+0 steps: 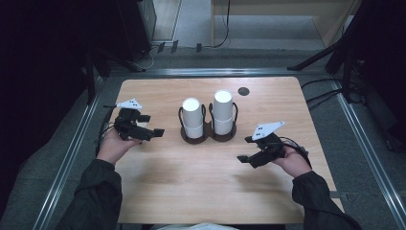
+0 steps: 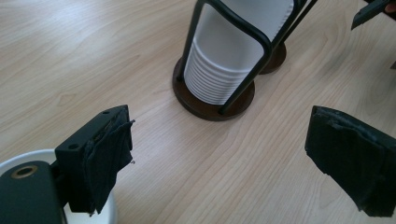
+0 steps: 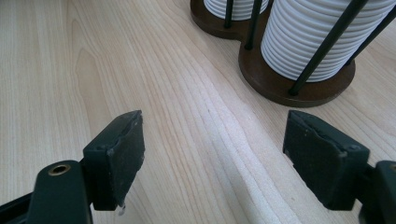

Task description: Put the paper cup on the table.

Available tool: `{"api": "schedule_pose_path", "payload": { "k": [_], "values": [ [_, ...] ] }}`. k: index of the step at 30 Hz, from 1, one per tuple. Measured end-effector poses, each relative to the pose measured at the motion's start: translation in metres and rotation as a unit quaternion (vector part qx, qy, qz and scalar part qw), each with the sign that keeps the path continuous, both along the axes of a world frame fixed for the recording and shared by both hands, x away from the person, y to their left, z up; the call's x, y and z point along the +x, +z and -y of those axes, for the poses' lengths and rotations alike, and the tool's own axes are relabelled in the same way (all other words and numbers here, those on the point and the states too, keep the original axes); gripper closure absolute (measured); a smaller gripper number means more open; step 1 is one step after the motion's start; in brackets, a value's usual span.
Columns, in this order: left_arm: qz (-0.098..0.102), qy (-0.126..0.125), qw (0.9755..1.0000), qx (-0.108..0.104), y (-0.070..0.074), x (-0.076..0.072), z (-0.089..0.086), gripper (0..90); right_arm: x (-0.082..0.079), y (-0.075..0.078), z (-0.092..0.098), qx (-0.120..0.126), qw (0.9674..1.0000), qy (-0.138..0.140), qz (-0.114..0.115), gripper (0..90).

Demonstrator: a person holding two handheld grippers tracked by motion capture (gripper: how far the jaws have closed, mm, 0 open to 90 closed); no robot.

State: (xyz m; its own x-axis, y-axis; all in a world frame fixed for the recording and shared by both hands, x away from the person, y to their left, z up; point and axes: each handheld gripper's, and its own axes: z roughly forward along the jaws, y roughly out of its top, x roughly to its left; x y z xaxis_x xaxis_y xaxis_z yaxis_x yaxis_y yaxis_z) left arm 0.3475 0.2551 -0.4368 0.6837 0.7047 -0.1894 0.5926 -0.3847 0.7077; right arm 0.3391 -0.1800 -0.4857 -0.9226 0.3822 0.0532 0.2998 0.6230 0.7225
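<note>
- The high view takes in the whole light wooden bench: two stacks of white ribbed paper cups stand upright near the middle of its far half, each in a black wire cage on a shared dark brown double-round wooden base.
- The left cup stack is the shorter, the right cup stack the taller; the two cages touch.
- The left gripper hovers near the bench's left edge, its jaws spread wide and holding nothing, pointed towards the left stack.
- The right gripper hangs near the right edge, closer to the near side, its jaws likewise spread and bare, well apart from the base.
- The left gripper view shows the close rims of the lower cups and, at the bottom left corner, a white round rim behind the jaw; what it belongs to I cannot tell.
- The right gripper view shows the wood grain and both round lobes of the base meeting.
- No writing can be read anywhere.
- A small dark round disc lies near the far edge, right of the stacks.
</note>
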Motion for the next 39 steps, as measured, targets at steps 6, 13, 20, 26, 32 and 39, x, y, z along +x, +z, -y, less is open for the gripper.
{"api": "schedule_pose_path", "payload": {
  "k": [6,13,20,26,32,39],
  "values": [
    [-0.005,-0.023,0.9997,0.001,-0.003,-0.004,0.016,7.6,0.000,0.000,0.000,-0.001,1.0000,0.000,0.000,21.0],
    [-0.003,-0.046,0.9989,-0.005,-0.001,-0.011,0.034,7.6,-0.001,0.001,0.000,0.001,1.0000,-0.002,0.000,21.1],
    [-0.012,-0.060,0.9981,-0.001,-0.006,-0.014,0.048,7.7,-0.001,0.001,0.000,0.000,1.0000,-0.001,0.001,21.0],
    [-0.010,-0.060,0.9981,-0.012,-0.008,-0.018,0.056,7.7,-0.001,0.000,-0.001,-0.003,1.0000,0.003,-0.001,21.1],
    [-0.011,-0.073,0.9970,-0.021,-0.009,-0.022,0.067,7.7,-0.002,0.000,-0.001,-0.004,1.0000,0.004,-0.001,21.0],
    [-0.004,-0.086,0.9962,-0.012,-0.010,-0.027,0.079,7.7,-0.004,0.003,-0.004,0.001,1.0000,0.009,0.001,21.1]
  ]
}}
